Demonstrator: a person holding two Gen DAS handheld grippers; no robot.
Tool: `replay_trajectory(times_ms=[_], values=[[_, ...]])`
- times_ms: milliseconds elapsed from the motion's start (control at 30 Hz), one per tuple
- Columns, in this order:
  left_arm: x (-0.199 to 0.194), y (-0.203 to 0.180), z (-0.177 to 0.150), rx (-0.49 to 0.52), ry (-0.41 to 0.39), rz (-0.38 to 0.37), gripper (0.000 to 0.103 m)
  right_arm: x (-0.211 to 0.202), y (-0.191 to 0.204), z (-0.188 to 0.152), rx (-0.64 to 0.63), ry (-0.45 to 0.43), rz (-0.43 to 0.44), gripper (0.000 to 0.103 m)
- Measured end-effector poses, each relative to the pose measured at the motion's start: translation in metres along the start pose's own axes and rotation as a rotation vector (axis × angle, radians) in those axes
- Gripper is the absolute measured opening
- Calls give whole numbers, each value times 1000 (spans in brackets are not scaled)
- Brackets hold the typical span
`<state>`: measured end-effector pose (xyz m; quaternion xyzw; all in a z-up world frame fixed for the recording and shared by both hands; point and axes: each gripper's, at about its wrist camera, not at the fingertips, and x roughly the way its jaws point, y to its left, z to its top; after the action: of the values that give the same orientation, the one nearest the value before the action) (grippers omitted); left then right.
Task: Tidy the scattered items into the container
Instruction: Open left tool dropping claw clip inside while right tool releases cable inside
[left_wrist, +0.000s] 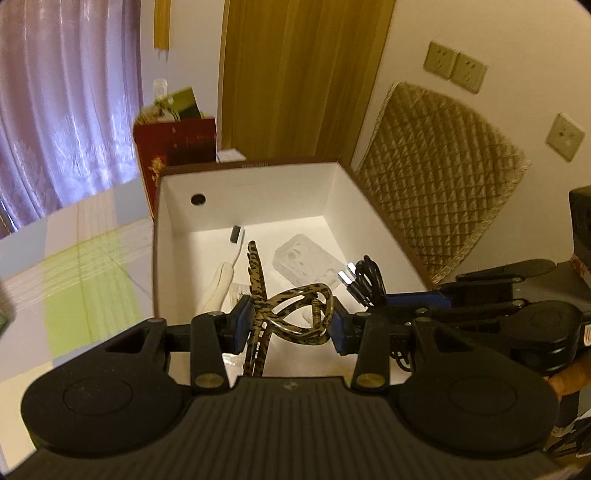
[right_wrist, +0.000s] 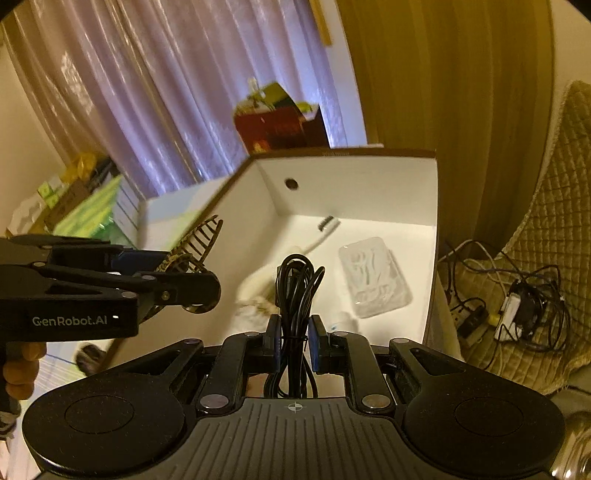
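The left gripper (left_wrist: 293, 325) pinches a hair clip (left_wrist: 295, 314) above a white box (left_wrist: 369, 206). The right gripper (right_wrist: 293, 343) pinches a cable (right_wrist: 295, 280).

Hair claw (left_wrist: 295, 314), cable (right_wrist: 295, 291) above box (left_wrist: 258, 166)

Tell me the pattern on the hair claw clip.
Brown-and-black tortoiseshell mottling on the hair claw clip, best in the left wrist view.

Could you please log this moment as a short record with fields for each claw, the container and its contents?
left claw: shut on a leopard-print hair clip, above the box
right claw: shut on a bundled black cable, above the box
container: open white-lined box, round hole in its far wall
already inside: toothbrush, clear plastic case, a white item, too blurred to identify
status: both held items not yet released
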<state>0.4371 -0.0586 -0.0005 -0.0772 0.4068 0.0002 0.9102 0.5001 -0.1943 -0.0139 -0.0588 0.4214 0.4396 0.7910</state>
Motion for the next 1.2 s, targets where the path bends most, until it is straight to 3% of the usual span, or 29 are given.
replay_trajectory(times_ms=[233,500,733,1200], values=[[65,18,33,-7,88,43,37,49,-11,30,-39,61,-29,17],[119,30,52,20,166,106,37,92,-25,45,35,120,-86,17],[140,30,52,61,207,160,37,112,-31,46,51,150,-110,17],[150,27,52,72,213,183,38,120,-29,47,36,135,-146,17]])
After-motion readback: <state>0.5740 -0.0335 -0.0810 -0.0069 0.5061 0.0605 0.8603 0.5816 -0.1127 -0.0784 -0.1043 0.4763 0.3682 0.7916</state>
